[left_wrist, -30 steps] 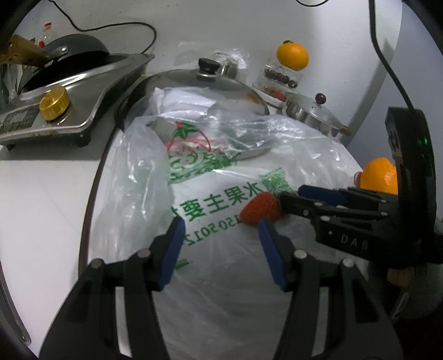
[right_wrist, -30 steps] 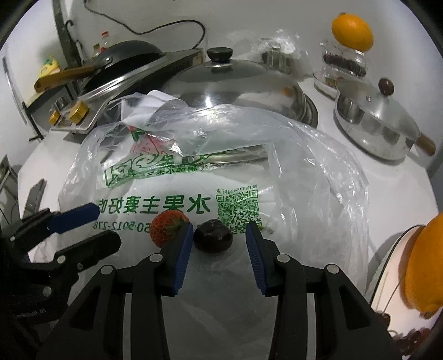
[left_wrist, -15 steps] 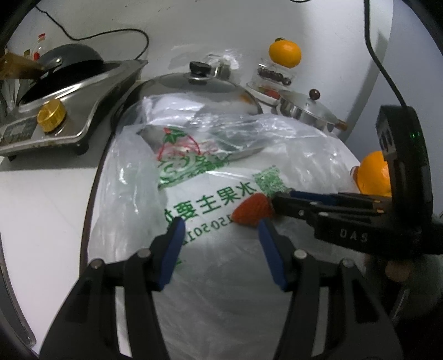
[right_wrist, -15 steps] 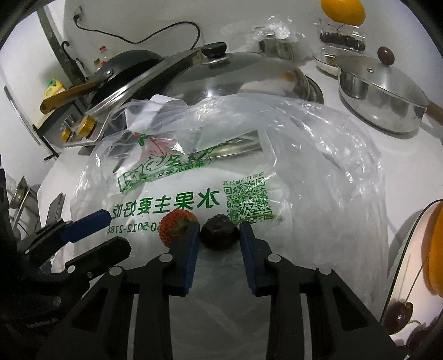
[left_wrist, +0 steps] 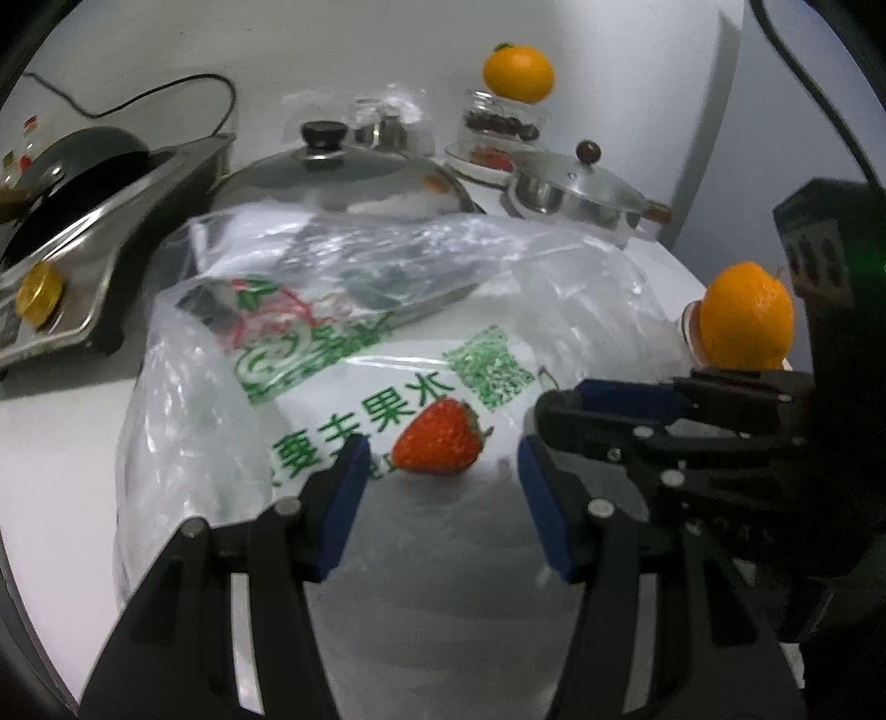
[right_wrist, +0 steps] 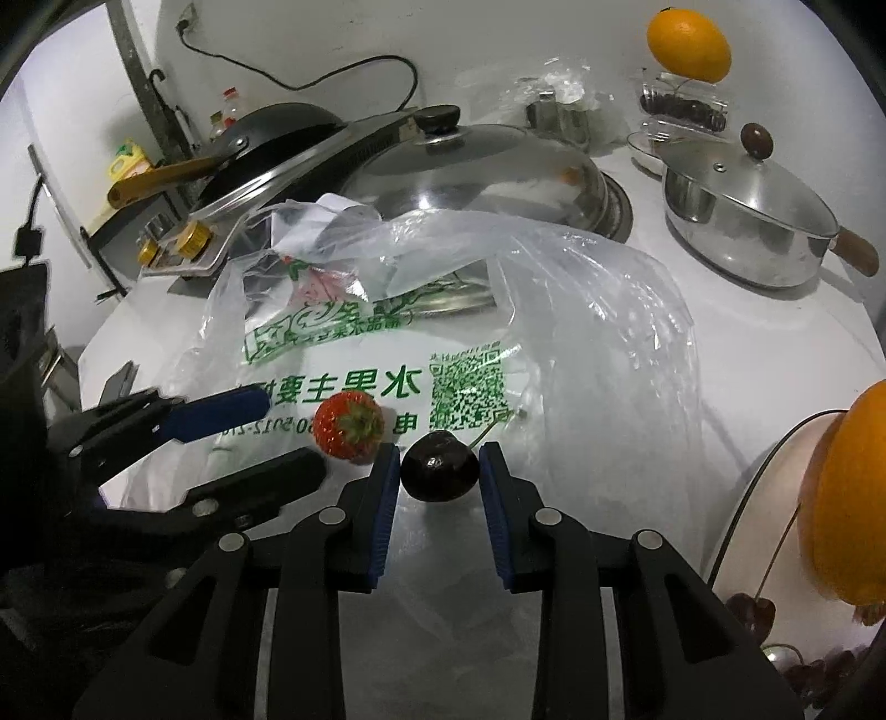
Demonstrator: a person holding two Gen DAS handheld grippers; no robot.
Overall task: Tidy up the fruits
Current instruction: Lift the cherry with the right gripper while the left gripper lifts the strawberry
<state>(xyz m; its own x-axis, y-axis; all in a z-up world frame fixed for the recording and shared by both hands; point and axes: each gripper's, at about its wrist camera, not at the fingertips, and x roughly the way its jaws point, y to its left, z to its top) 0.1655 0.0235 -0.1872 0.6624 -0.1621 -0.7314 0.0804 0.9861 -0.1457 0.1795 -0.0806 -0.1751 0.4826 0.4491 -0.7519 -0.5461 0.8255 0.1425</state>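
A red strawberry [left_wrist: 437, 438] lies on a clear plastic bag [left_wrist: 343, 343] with green print. My left gripper [left_wrist: 440, 476] is open, its blue pads on either side of the strawberry and not touching it. In the right wrist view a dark cherry [right_wrist: 440, 475] with a stem sits between the blue pads of my right gripper [right_wrist: 440, 471], which has closed on it. The strawberry [right_wrist: 349, 425] lies just left of the cherry, and the left gripper [right_wrist: 232, 437] reaches in from the left.
An orange [left_wrist: 745, 327] sits on a plate edge at the right, with more cherries [right_wrist: 753, 612] beside it. A lidded wok [right_wrist: 476, 166], a lidded pan [right_wrist: 747, 205], a stove [left_wrist: 66, 232] and a jar topped by an orange [right_wrist: 689, 39] stand behind the bag.
My right gripper has narrowed around the cherry until the pads touch it. My left gripper has moved forward so its pads flank the strawberry.
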